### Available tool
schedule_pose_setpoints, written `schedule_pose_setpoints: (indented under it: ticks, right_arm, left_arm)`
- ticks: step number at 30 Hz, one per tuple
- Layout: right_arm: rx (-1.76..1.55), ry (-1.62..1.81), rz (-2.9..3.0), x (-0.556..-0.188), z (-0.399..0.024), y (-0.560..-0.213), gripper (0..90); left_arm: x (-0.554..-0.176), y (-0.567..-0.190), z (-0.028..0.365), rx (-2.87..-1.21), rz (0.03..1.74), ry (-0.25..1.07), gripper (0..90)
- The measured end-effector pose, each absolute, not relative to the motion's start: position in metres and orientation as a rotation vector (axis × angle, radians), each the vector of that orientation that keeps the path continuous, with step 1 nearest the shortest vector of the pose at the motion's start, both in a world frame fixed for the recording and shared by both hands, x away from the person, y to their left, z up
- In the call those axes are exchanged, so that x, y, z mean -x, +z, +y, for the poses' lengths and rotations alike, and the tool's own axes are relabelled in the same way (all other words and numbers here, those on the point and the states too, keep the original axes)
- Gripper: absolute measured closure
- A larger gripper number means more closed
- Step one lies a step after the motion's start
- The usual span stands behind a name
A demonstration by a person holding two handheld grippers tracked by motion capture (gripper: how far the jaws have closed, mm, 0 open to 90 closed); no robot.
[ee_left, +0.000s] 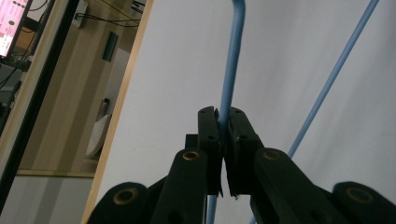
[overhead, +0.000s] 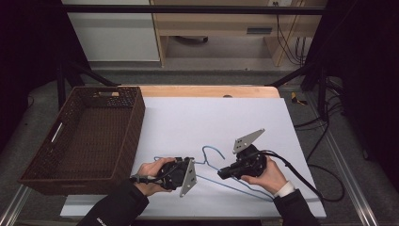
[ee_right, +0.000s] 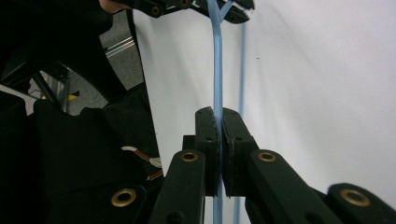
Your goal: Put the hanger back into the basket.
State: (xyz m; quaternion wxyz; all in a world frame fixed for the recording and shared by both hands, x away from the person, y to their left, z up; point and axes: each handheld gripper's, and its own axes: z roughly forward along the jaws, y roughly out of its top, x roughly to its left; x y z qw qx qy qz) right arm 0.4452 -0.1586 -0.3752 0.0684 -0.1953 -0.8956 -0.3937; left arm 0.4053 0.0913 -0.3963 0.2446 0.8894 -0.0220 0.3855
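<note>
A light blue wire hanger (overhead: 214, 165) lies on the white sheet near the table's front edge, its hook toward the far side. My left gripper (overhead: 193, 162) is shut on one of the hanger's wires; in the left gripper view the blue wire (ee_left: 232, 70) runs up from between the pressed pads (ee_left: 223, 135). My right gripper (overhead: 221, 174) is shut on another stretch of the hanger; the right gripper view has the wire (ee_right: 217, 60) pinched between its pads (ee_right: 219, 140). The left gripper's black jaws (ee_right: 196, 7) appear at the top of that view, on the same wire.
A dark brown wicker basket (overhead: 122, 141) stands at the table's left, hanging over the edge. The white sheet (overhead: 211, 117) covers a wooden tabletop (overhead: 207, 91). Cables trail off the right side (overhead: 306, 179).
</note>
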Motion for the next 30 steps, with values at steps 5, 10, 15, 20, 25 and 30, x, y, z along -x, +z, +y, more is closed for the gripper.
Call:
schedule_pose_setpoints:
  ticks: [5,10,15,20,25,30]
  right_arm:
    - [0.599,-1.209,-2.707,-0.445,-0.16,-0.373,87.3]
    - [0.635,-1.24,-2.733,-0.446,-0.163,-0.371,83.0]
    - [0.715,-1.335,-2.805,-0.445,-0.17,-0.366,74.8]
    - [0.837,-1.484,-2.849,-0.442,-0.185,-0.358,57.8]
    - [0.935,-1.598,-2.861,-0.439,-0.202,-0.355,43.4]
    - [1.029,-1.722,-2.867,-0.432,-0.221,-0.356,31.6]
  left_arm:
    - [-0.406,-0.394,0.091,-2.442,-0.044,1.006,87.0]
    - [-0.408,-0.389,0.09,-2.455,0.01,0.969,87.0]
    - [-0.414,-0.384,0.086,-2.469,0.157,0.952,87.1]
    - [-0.421,-0.377,0.082,-2.502,0.252,0.911,87.1]
    - [-0.432,-0.366,0.079,-2.533,0.367,0.825,87.1]
    - [-0.439,-0.358,0.077,-2.544,0.442,0.825,87.1]
